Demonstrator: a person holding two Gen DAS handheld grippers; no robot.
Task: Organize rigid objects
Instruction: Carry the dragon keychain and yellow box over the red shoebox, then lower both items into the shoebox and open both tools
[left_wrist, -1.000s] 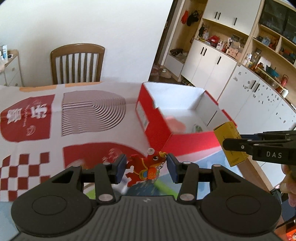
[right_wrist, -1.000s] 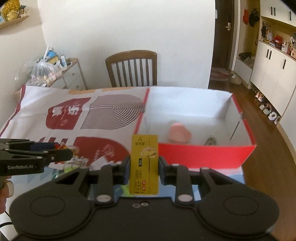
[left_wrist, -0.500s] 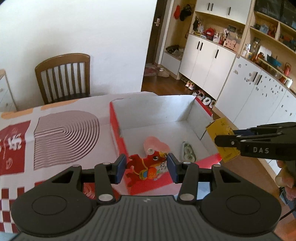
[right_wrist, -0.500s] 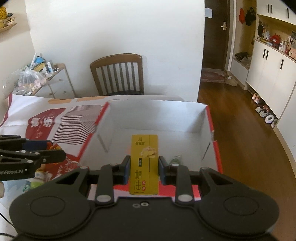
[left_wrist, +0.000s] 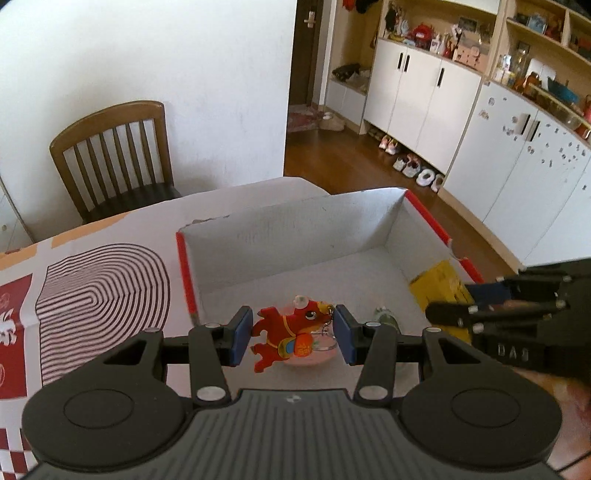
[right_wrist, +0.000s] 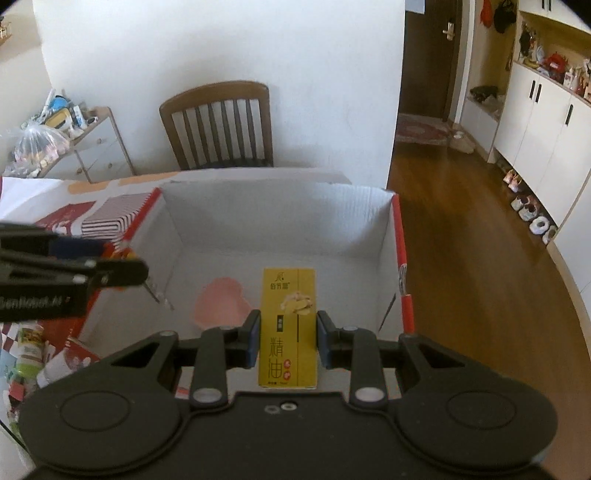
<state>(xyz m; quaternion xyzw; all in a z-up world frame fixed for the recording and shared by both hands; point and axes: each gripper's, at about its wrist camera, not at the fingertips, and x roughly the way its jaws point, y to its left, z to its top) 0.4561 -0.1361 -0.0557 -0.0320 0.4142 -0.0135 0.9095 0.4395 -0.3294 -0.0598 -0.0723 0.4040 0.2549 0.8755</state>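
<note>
Left wrist view: the left hand-held gripper (left_wrist: 293, 334), clamped on the red dragon keychain (left_wrist: 291, 332), has travelled from the patterned bench (left_wrist: 103, 280) to above the open box (left_wrist: 288, 236). The right hand-held gripper (right_wrist: 286, 338), clamped on the yellow carton (right_wrist: 289, 328), has followed, so both releases look imminent.

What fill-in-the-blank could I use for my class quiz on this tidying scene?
1. The left gripper holds a red ___ keychain.
2. The right gripper holds a ___ carton.
3. Both hang above the open ___.
4. A pink ___-shaped thing lies inside.

Missing: dragon; yellow; box; heart
</note>
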